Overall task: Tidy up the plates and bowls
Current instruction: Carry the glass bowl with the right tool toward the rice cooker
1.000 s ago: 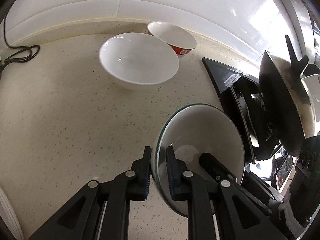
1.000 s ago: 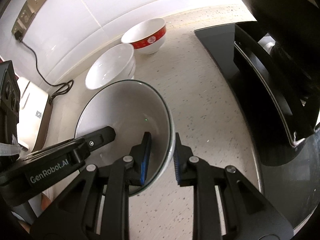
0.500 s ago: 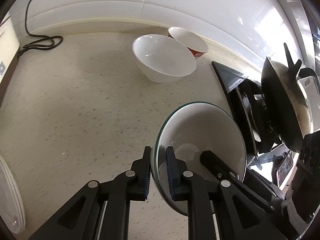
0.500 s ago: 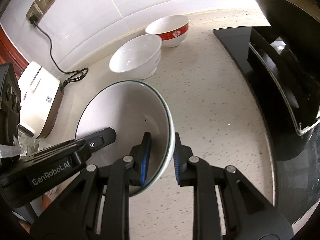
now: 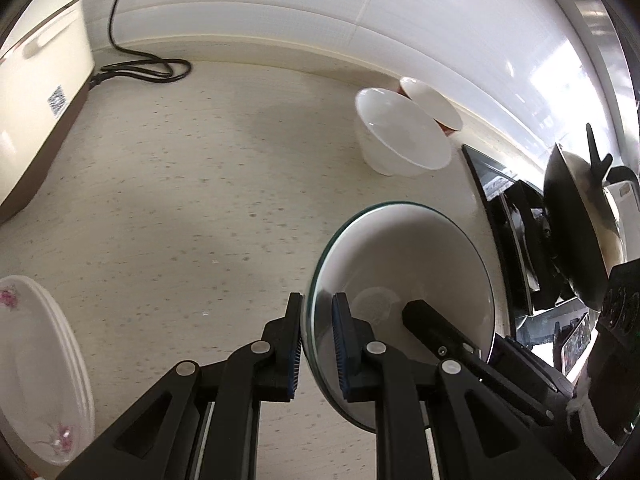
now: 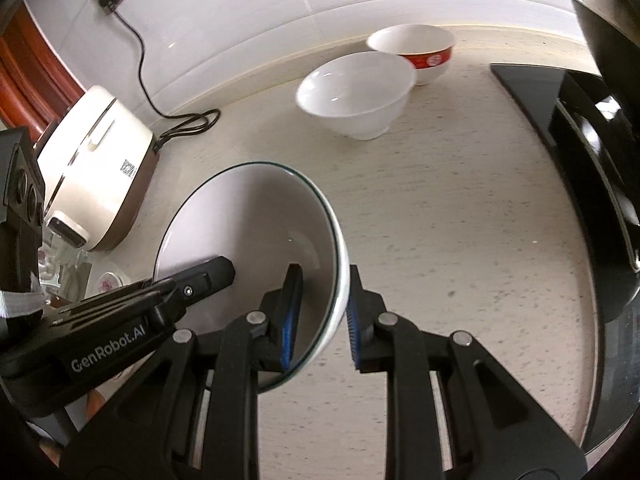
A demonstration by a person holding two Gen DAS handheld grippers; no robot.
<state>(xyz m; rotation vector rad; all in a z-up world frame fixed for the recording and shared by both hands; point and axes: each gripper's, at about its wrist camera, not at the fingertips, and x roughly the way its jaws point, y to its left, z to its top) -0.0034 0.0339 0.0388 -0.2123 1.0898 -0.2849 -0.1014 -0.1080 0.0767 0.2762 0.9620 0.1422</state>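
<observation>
A green-rimmed white bowl [image 5: 408,276] [image 6: 256,224] hangs above the speckled counter, held from two sides. My left gripper [image 5: 316,340] is shut on its left rim, and my right gripper [image 6: 322,316] is shut on its right rim. A plain white bowl [image 5: 400,140] [image 6: 356,92] stands on the counter further back, with a red-banded bowl [image 5: 434,106] [image 6: 420,48] just behind it near the wall. White plates with pink flowers [image 5: 36,364] lie stacked at the left edge of the left wrist view.
A cream appliance [image 5: 36,80] [image 6: 96,168] with a black cord [image 5: 148,68] stands at the left by the tiled wall. A black stove top [image 6: 580,160] with a dark pan [image 5: 576,224] fills the right side. Speckled counter [image 5: 180,200] lies between.
Both grippers have carried the green-rimmed bowl leftward along the counter. The two standing bowls have slid right and farther off in view, and the appliance and flowered plates have come into sight.
</observation>
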